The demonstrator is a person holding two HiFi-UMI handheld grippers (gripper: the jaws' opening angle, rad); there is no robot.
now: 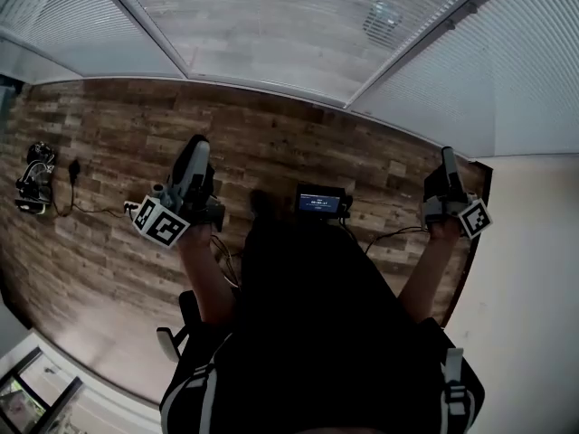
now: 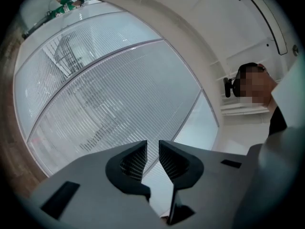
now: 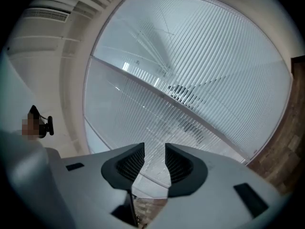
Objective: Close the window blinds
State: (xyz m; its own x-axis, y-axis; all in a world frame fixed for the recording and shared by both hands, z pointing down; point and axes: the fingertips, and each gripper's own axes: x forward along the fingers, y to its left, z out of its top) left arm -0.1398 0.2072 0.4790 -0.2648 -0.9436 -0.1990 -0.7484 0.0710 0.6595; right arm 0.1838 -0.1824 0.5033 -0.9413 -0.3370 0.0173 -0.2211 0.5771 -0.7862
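Head view: window blinds span the far side beyond the wood floor. The 2 grippers are held up pointing at them, left gripper on the left, right gripper well apart on the right, with a small lit screen between. Left gripper view: jaws stand slightly apart, nothing between, blinds ahead, not touched. Right gripper view: jaws spread a bit wider, empty, blinds ahead, clear of them.

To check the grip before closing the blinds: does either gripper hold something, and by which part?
Nothing is held. The left gripper and the right gripper both have jaws apart and empty, facing the blinds.
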